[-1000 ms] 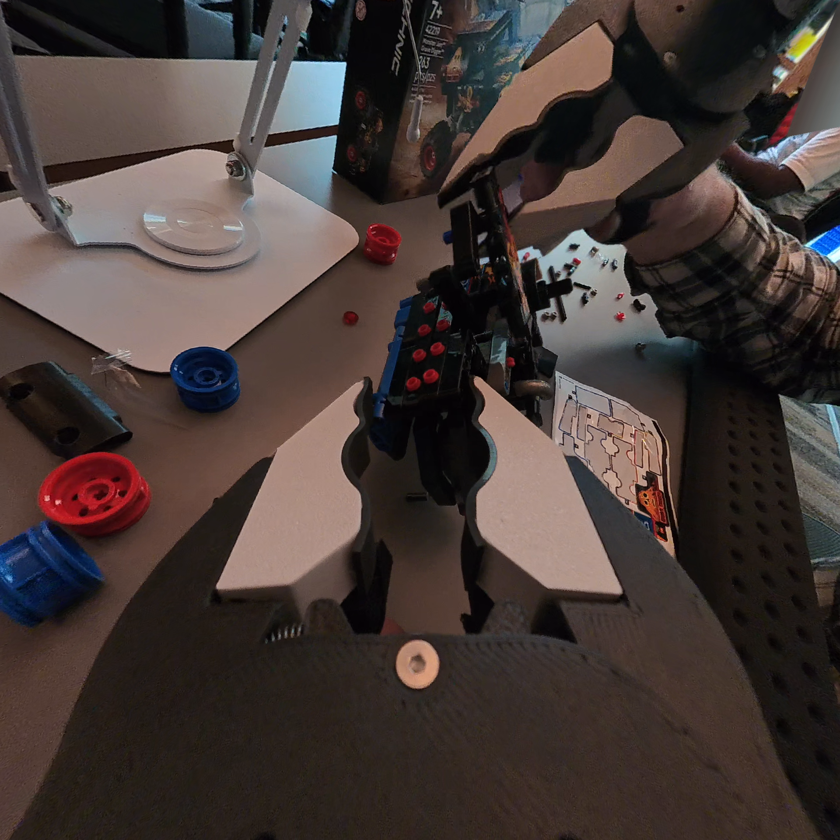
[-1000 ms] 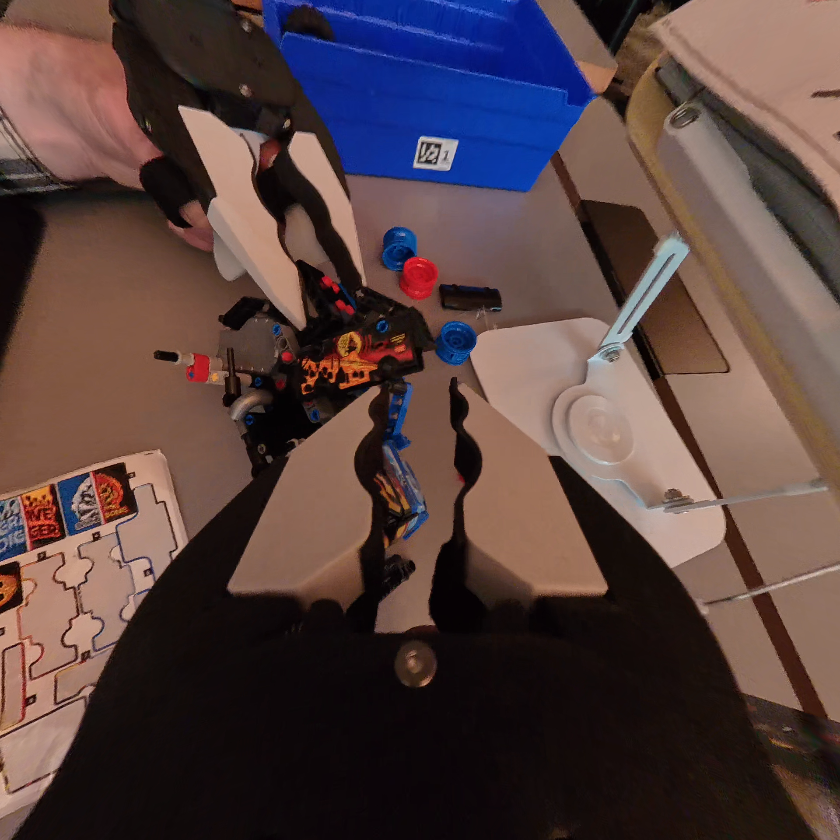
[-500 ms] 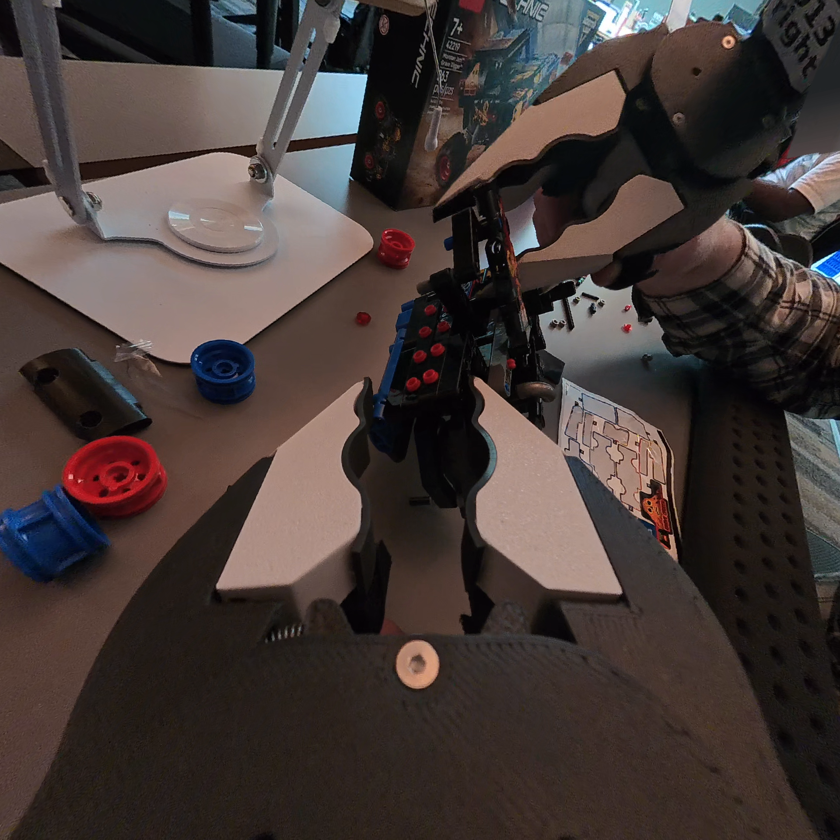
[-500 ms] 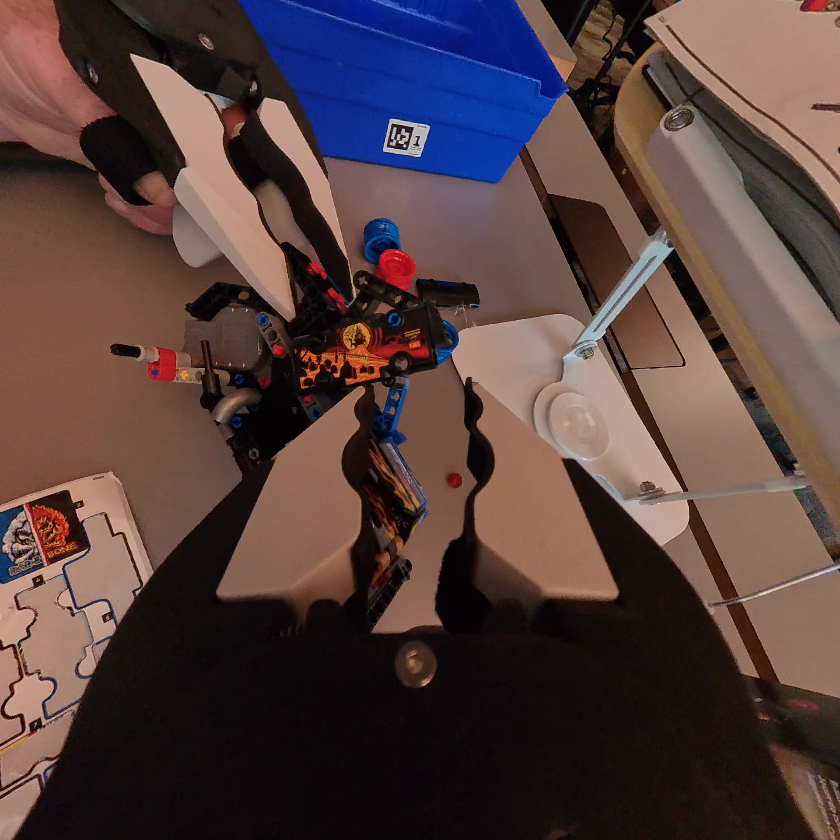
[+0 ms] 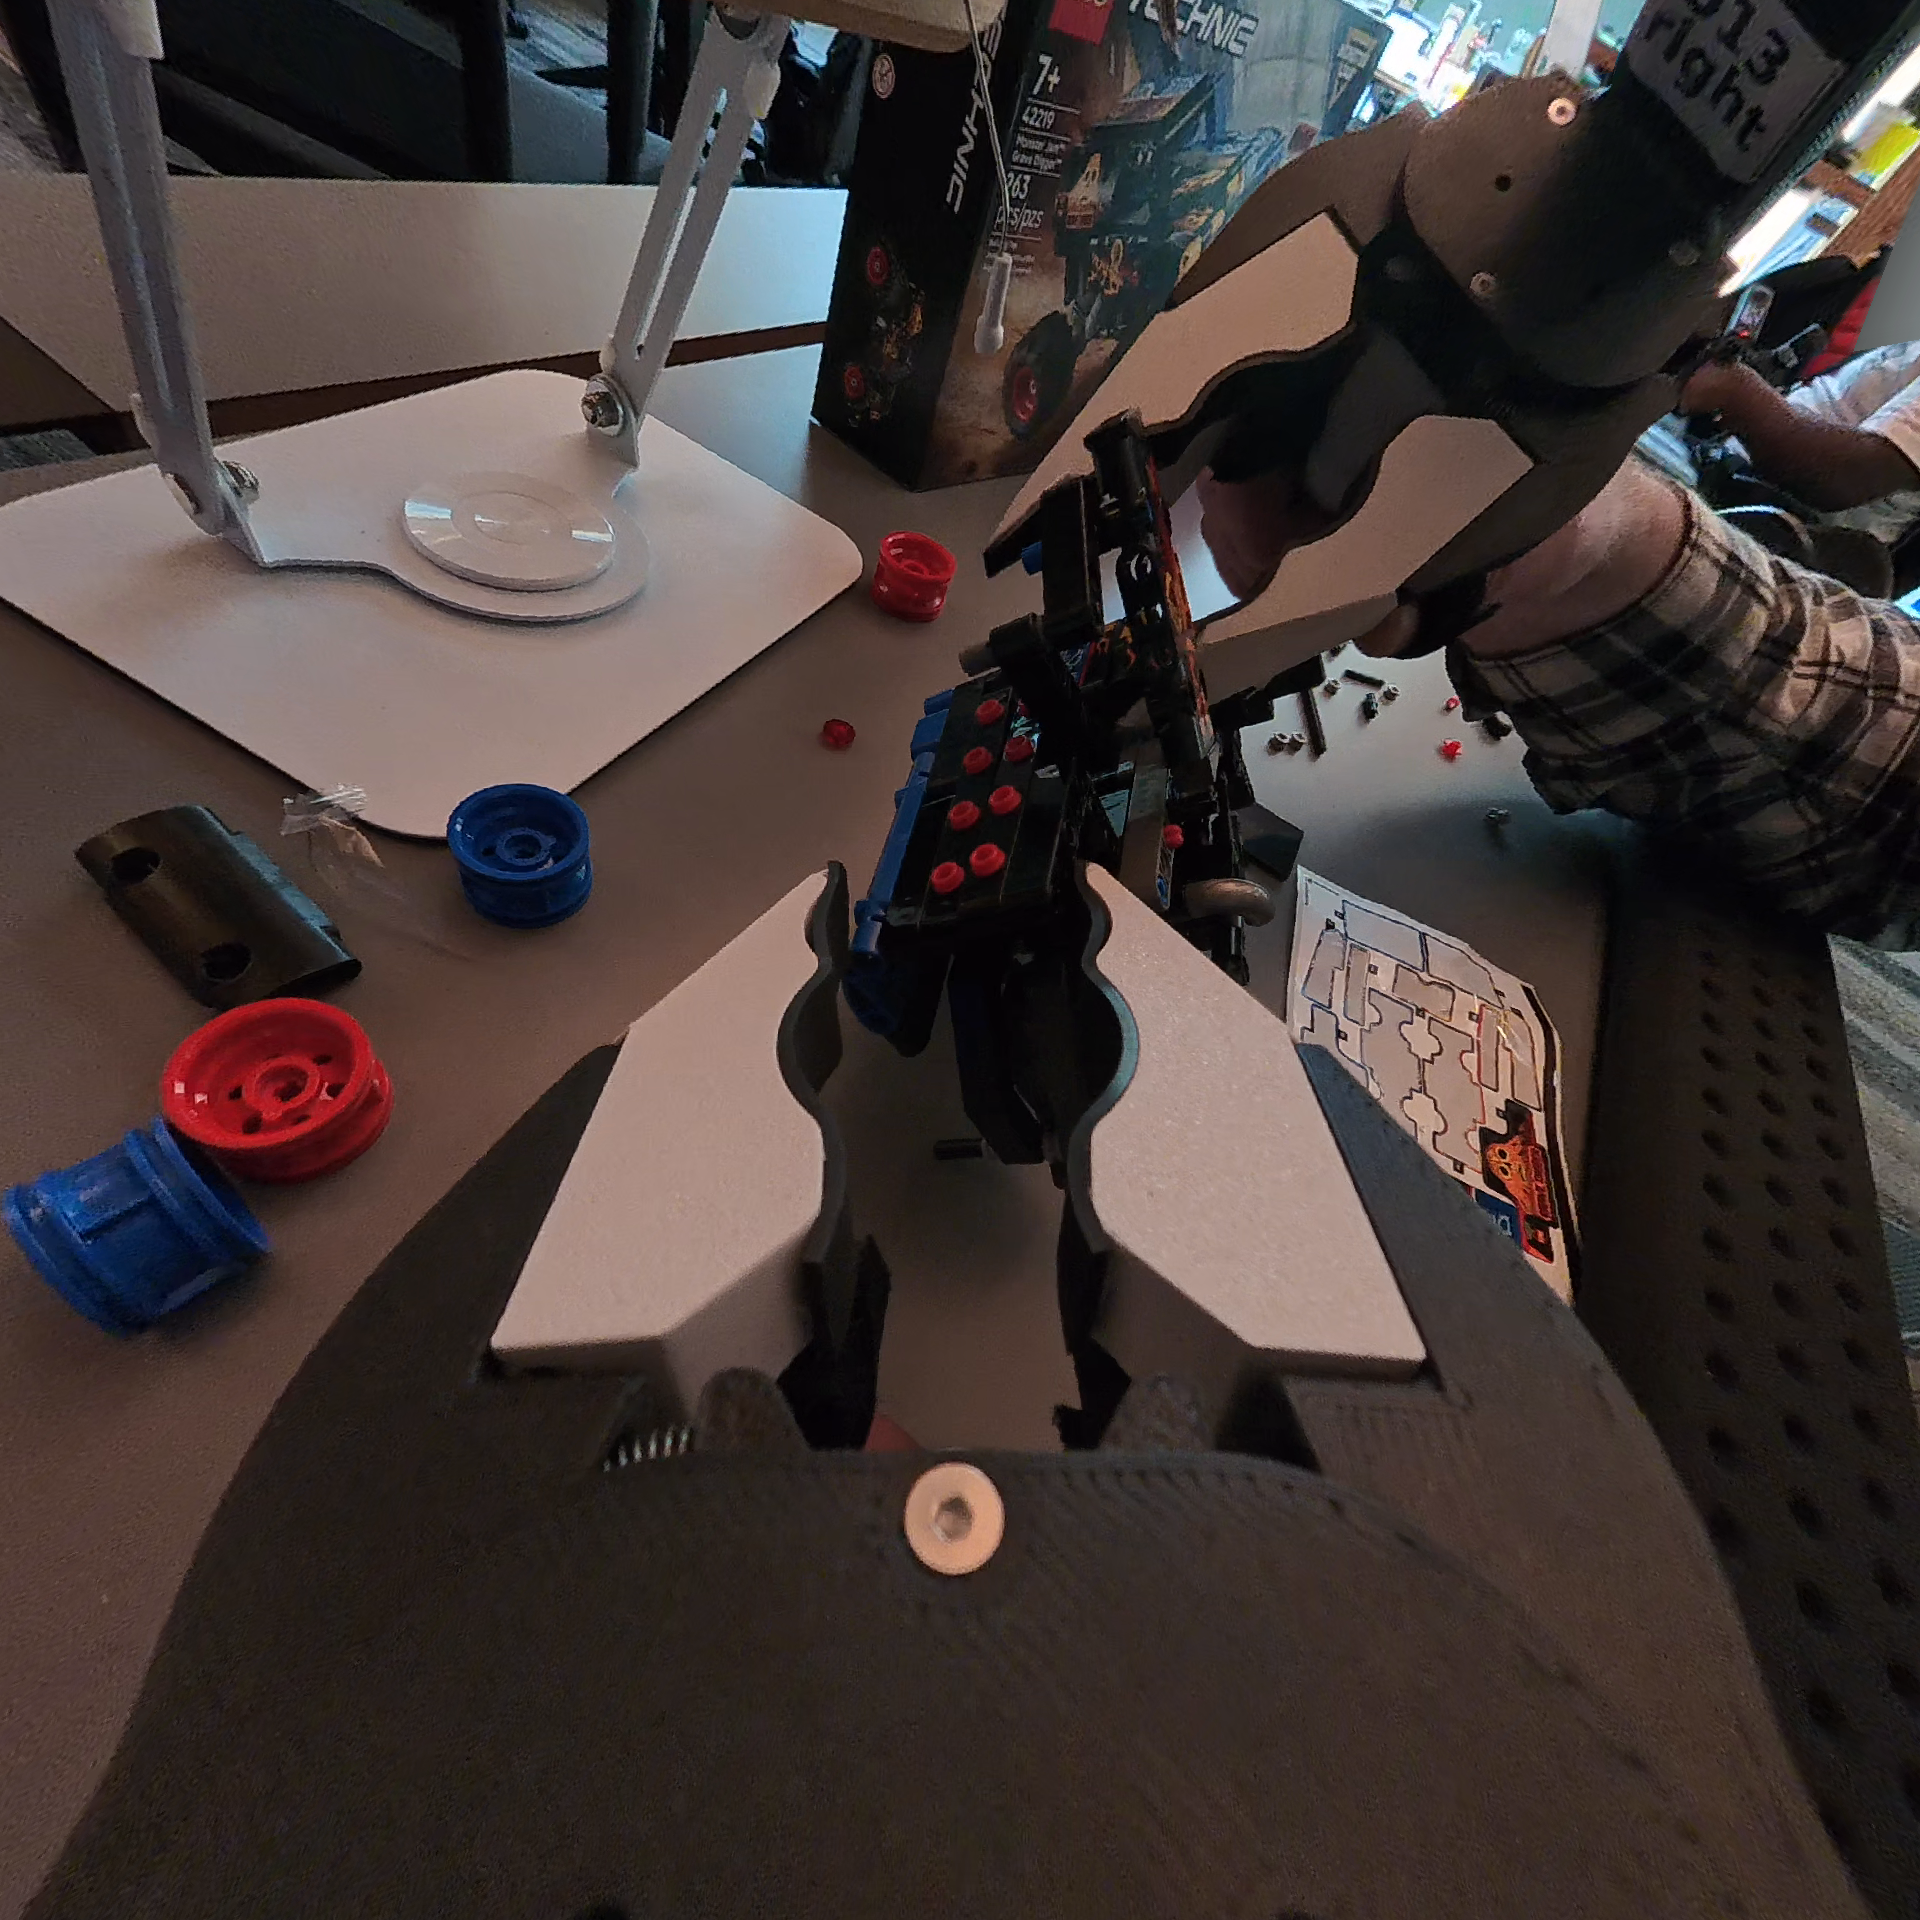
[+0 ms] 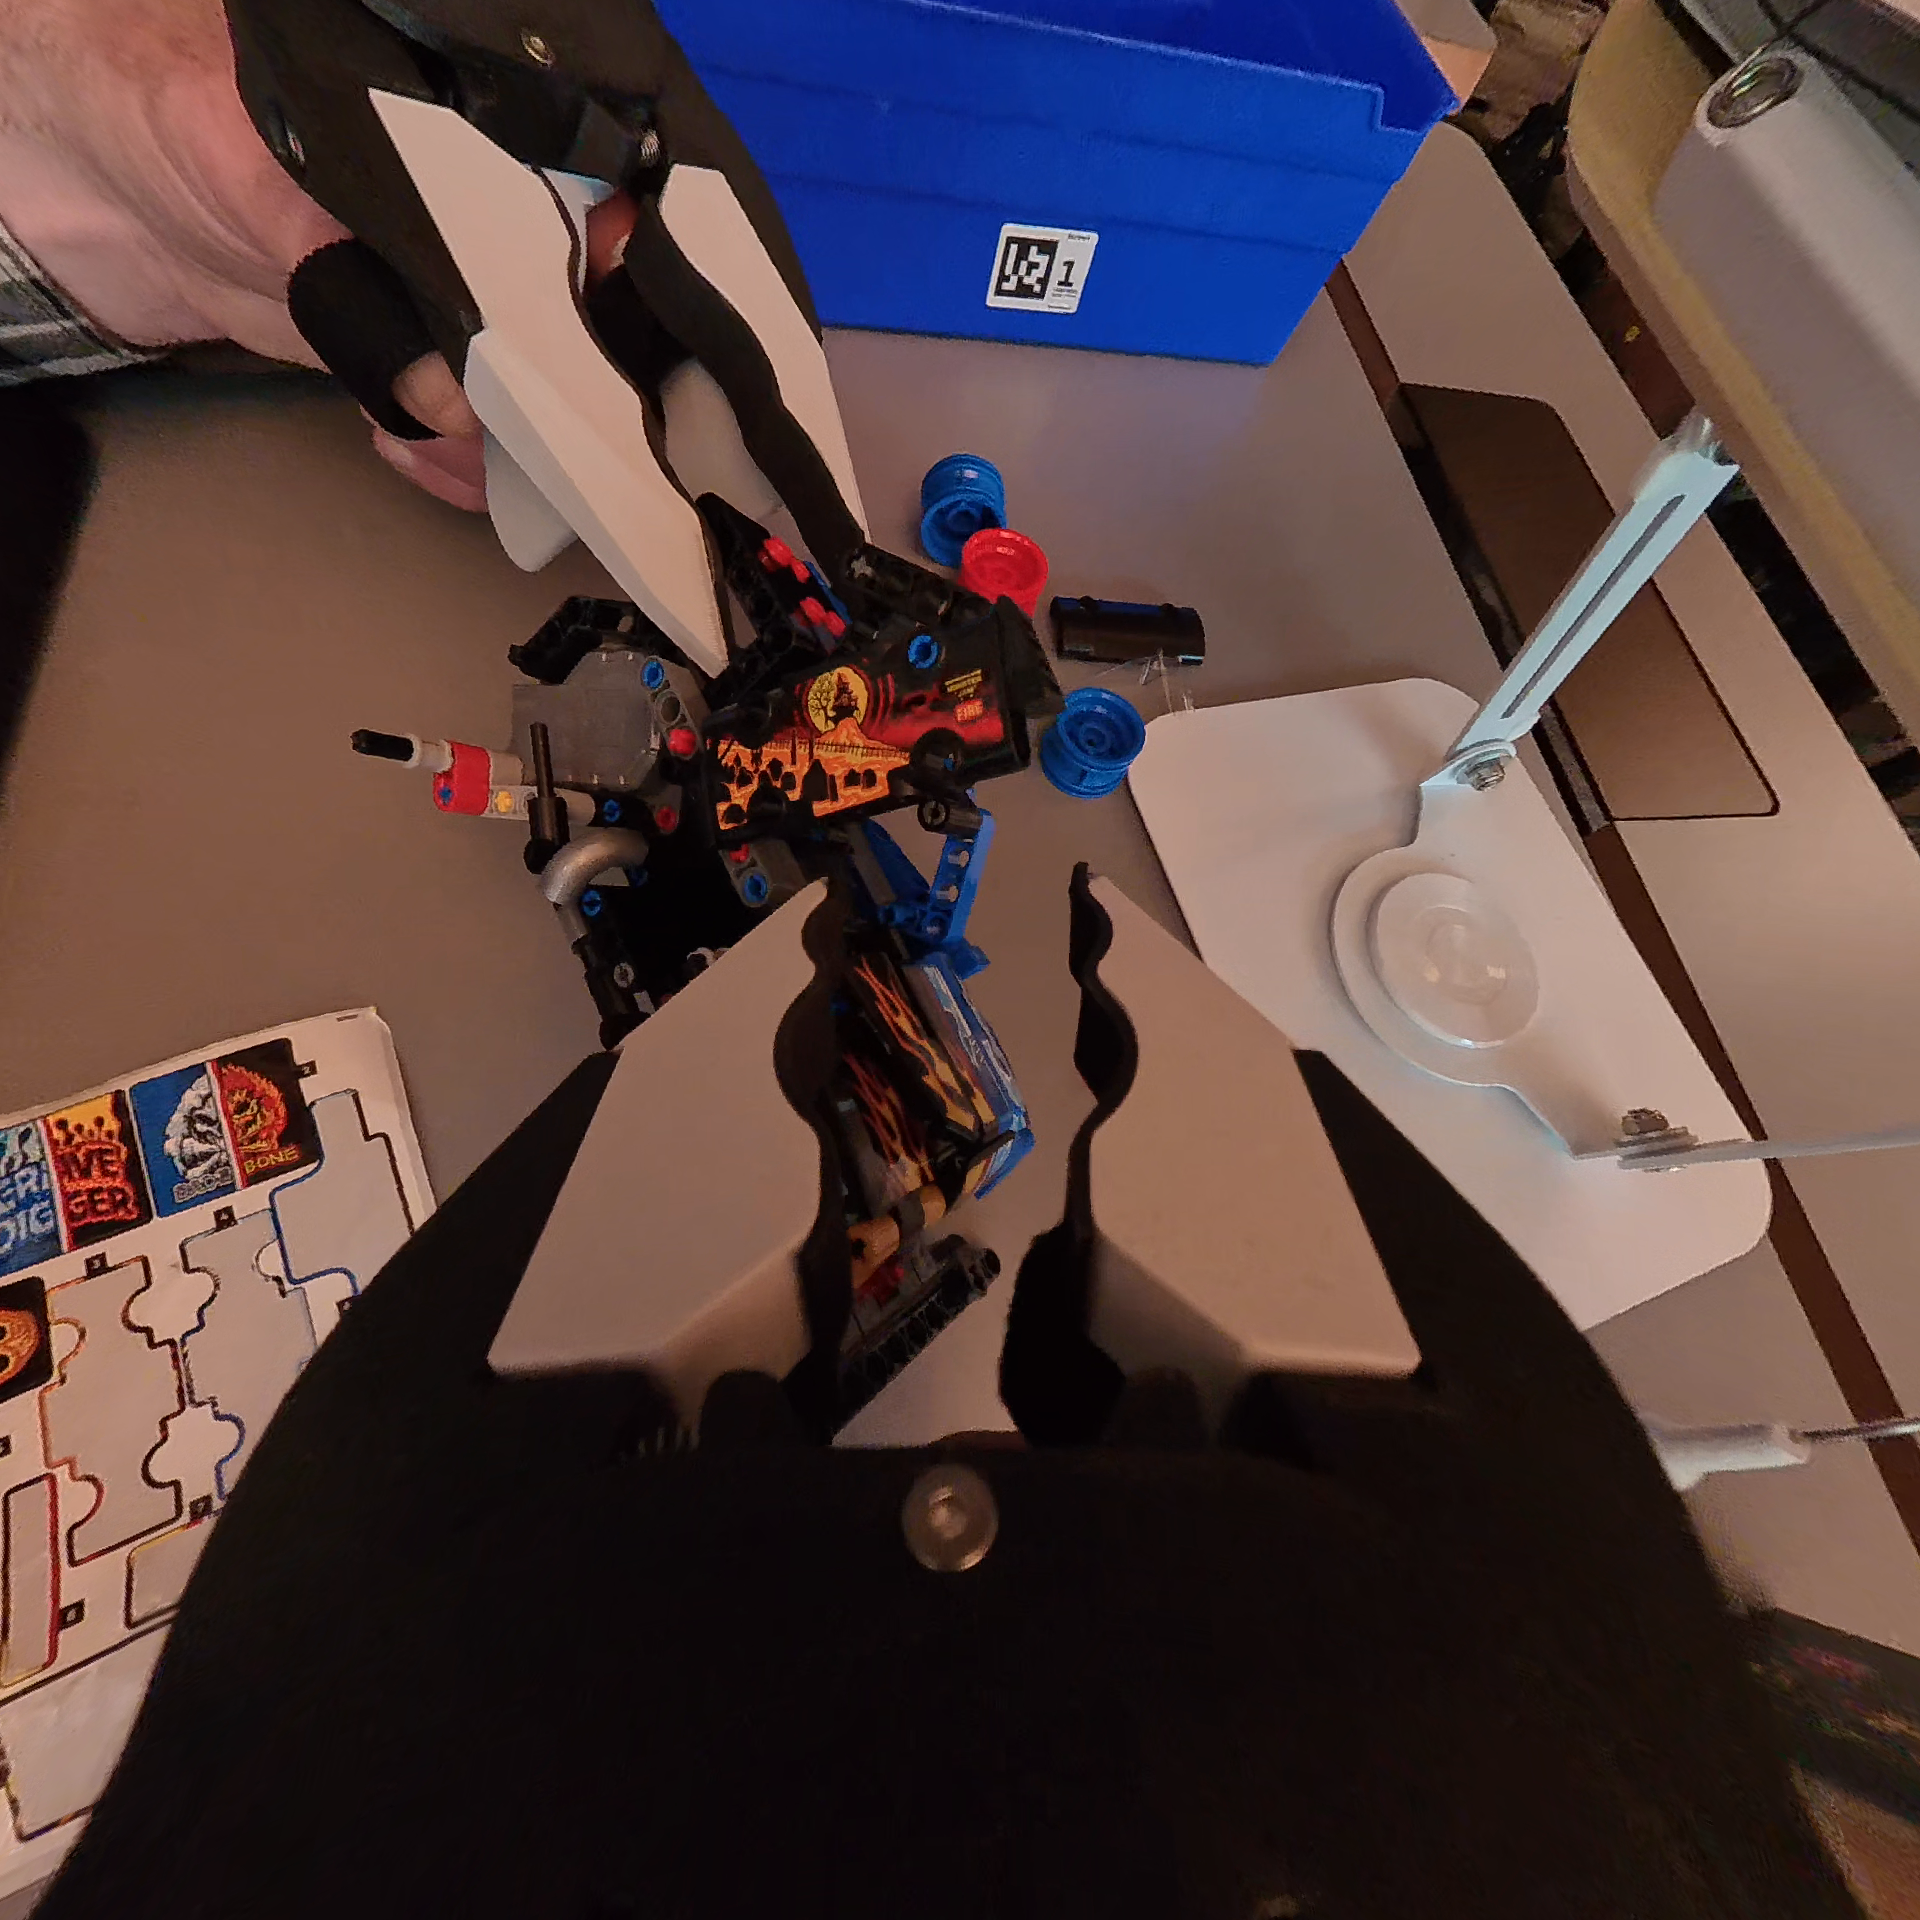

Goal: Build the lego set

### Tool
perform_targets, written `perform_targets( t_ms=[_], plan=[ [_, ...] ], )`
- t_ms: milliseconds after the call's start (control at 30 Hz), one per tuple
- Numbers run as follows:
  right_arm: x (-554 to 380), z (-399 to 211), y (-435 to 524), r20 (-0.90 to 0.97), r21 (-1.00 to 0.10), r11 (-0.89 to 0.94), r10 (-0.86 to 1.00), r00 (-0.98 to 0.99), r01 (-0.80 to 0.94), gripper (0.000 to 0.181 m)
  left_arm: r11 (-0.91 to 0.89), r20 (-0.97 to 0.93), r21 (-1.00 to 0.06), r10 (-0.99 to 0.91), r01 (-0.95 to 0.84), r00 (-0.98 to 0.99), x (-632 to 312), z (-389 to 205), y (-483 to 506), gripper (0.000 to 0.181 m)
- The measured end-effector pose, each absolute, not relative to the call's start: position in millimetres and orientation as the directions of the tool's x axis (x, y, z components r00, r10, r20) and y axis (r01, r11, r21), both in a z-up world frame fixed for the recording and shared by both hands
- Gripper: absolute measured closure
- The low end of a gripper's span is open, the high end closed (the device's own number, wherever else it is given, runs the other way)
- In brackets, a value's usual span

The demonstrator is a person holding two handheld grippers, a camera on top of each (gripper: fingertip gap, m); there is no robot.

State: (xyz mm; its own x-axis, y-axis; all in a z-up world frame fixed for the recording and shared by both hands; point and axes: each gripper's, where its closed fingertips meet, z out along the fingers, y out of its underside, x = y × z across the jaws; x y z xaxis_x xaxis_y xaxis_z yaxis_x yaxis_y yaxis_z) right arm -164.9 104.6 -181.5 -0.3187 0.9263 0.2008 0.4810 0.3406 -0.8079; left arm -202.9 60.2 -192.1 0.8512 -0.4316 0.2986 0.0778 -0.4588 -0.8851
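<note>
The lego model (image 5: 997, 810), a black and blue truck body with red pins and flame stickers, is held tilted above the grey table. My left gripper (image 5: 961, 894) is shut on its rear end; it also shows in the right wrist view (image 6: 784, 582) at top left. My right gripper (image 6: 951, 888) is open around the model's (image 6: 862, 748) blue front end. Its left finger touches the model, and a gap shows at the right finger. The right gripper also shows in the left wrist view (image 5: 1101, 603), astride the sticker panel.
Loose rims lie at left: two blue (image 5: 520, 852) (image 5: 125, 1236), one red (image 5: 275, 1086), a small red one (image 5: 912, 574). Also here: a black curved part (image 5: 213, 904), a white stand base (image 5: 416, 582), the set's box (image 5: 1039, 260), a sticker sheet (image 5: 1434, 1081), small parts (image 5: 1351, 717), a blue bin (image 6: 1039, 156). The grippers' ends are close to 7 cm from one another.
My right gripper's jaws have widened a little around the model's front. The model has come closer to the right camera. My left gripper's hold is unchanged.
</note>
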Motion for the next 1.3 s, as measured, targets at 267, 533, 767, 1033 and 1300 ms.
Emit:
perform_targets(
  t_ms=[267, 533, 767, 1033, 1300],
  plan=[
    [-165, -183, 104, 0.17, -0.822, 0.316, 0.93, -0.325, 0.474, 0.143, -0.459, 0.289, -0.885, -0.42, 0.074, 0.86, -205, -193, 61, 0.135],
    [-164, -185, 101, 0.141, -0.829, 0.302, 0.927, -0.347, 0.47, 0.15, -0.46, 0.291, -0.885, -0.422, 0.074, 0.859, -206, -192, 60, 0.136],
    [-163, -185, 99, 0.097, -0.843, 0.27, 0.927, -0.362, 0.466, 0.154, -0.457, 0.336, -0.881, -0.424, 0.121, 0.841, -209, -187, 57, 0.136],
    [-161, -186, 98, 0.078, -0.846, 0.262, 0.923, -0.378, 0.464, 0.162, -0.428, 0.438, -0.87, -0.441, 0.246, 0.783, -221, -168, 49, 0.159],
    [-161, -186, 97, 0.071, -0.847, 0.257, 0.922, -0.38, 0.466, 0.164, -0.41, 0.42, -0.878, -0.419, 0.245, 0.805, -231, -167, 47, 0.159]
  ],
)
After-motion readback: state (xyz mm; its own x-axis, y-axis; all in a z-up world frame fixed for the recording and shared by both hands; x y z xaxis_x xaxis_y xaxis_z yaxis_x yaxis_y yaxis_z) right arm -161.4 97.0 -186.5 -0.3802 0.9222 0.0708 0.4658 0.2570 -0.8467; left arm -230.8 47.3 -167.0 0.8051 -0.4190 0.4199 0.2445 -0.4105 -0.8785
